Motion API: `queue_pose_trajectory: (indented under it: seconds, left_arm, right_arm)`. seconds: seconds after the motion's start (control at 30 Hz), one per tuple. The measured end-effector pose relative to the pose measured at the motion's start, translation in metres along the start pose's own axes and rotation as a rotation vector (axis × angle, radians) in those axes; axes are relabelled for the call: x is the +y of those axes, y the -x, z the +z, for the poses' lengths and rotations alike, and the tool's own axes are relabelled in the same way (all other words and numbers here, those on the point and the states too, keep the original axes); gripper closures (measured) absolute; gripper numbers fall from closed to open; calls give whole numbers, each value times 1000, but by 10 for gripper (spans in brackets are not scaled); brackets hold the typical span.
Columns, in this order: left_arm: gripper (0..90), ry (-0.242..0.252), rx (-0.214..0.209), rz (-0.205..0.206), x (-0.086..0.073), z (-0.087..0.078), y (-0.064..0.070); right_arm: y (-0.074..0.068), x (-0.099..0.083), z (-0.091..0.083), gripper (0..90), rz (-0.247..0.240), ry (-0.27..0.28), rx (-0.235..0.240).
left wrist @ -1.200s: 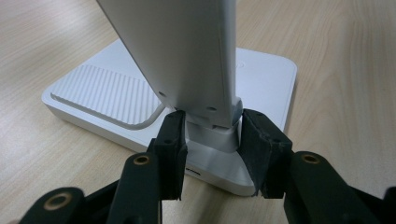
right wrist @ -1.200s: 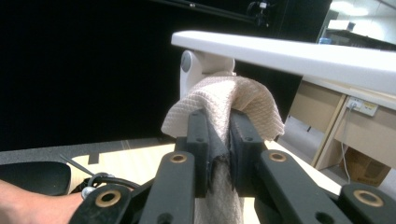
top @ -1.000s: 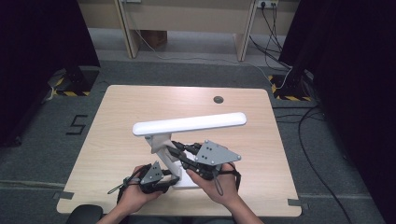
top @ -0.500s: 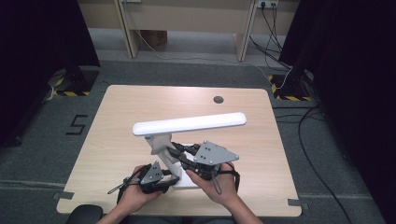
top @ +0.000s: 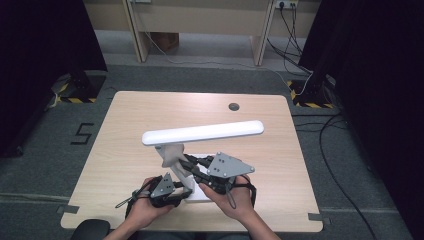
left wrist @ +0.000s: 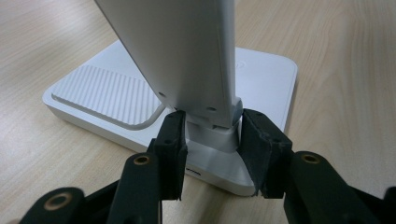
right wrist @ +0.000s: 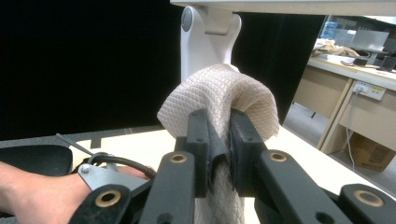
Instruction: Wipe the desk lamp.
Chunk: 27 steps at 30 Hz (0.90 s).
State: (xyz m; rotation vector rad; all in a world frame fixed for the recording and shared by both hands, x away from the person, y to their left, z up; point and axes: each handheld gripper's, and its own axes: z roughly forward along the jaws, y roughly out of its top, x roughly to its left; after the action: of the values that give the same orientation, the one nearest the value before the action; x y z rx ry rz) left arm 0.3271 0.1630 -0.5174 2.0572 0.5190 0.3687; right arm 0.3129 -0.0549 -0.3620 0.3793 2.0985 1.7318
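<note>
I see the white desk lamp (top: 200, 134) standing on the near half of the table (top: 125, 120), base (left wrist: 261, 74) flat on the wood, light bar roughly level above it. A cream waffle-weave cloth (right wrist: 219, 98) is bunched against the lamp's upright arm (right wrist: 205, 32), just under the top hinge. My right gripper (right wrist: 218, 140) has its jaws pinched together on a fold of that cloth, fabric bulging out over both tips. My left gripper (left wrist: 212, 140) is at the foot of the arm, jaws clamped on either side of the hinge block where the arm meets the base. From the high view both hands sit close together at the near table edge, right hand (top: 235, 197) just beside the base.
</note>
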Motion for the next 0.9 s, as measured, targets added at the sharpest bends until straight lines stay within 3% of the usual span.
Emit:
queue_pose_trajectory:
  seconds: [0.9]
  left_arm:
    - [603, -2, 5, 11, 1, 0, 1]
  right_arm:
    - [-3, -14, 5, 810, 26, -32, 12]
